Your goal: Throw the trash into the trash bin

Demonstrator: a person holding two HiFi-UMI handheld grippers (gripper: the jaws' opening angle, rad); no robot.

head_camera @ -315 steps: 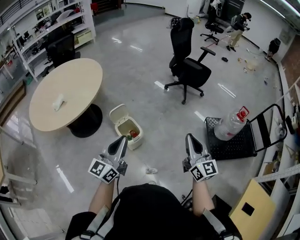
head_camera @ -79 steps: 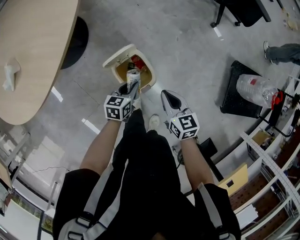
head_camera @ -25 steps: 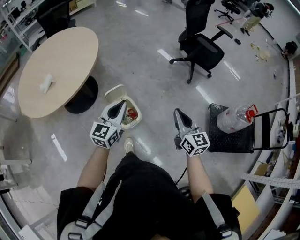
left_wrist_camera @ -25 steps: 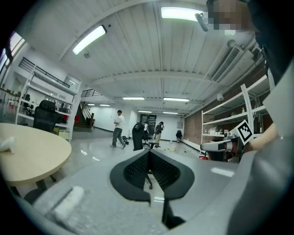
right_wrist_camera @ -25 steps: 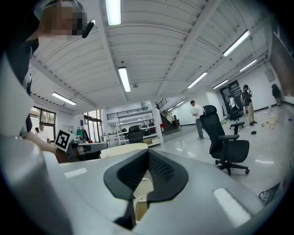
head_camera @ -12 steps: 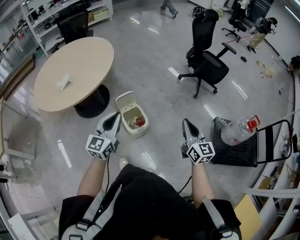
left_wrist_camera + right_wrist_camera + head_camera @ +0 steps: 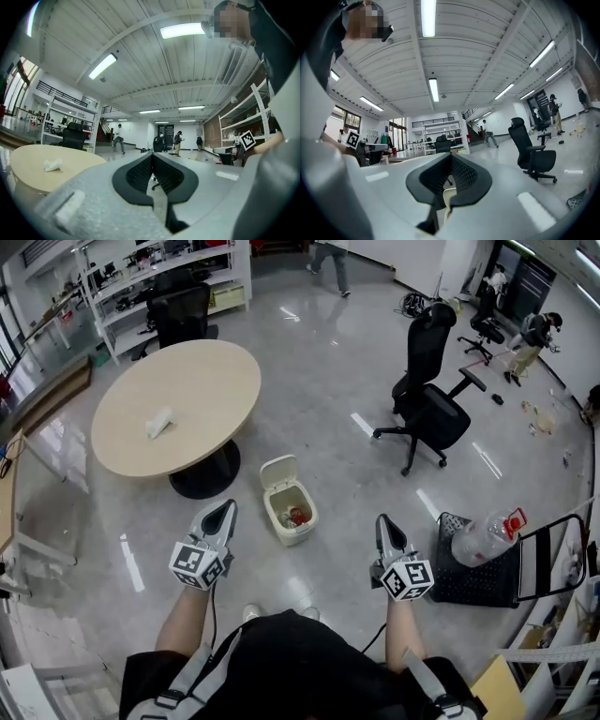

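My left gripper (image 7: 222, 514) and right gripper (image 7: 385, 524) are closed and empty, trash (image 7: 296, 516) lies in the bin (image 7: 298, 536), and probably only the wad (image 7: 159, 422) on the far-left table (image 7: 211, 381) remains.

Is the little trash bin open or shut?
Open: the trash bin has its lid flipped back, and trash shows inside.

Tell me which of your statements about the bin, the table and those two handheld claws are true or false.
1. The trash bin has its lid open. True.
2. The left gripper holds a can. False: its jaws are shut on nothing.
3. A crumpled white paper lies on the round table. True.
4. The water jug stands on the round table. False: it lies on the black cart.
5. The right gripper is shut and empty. True.
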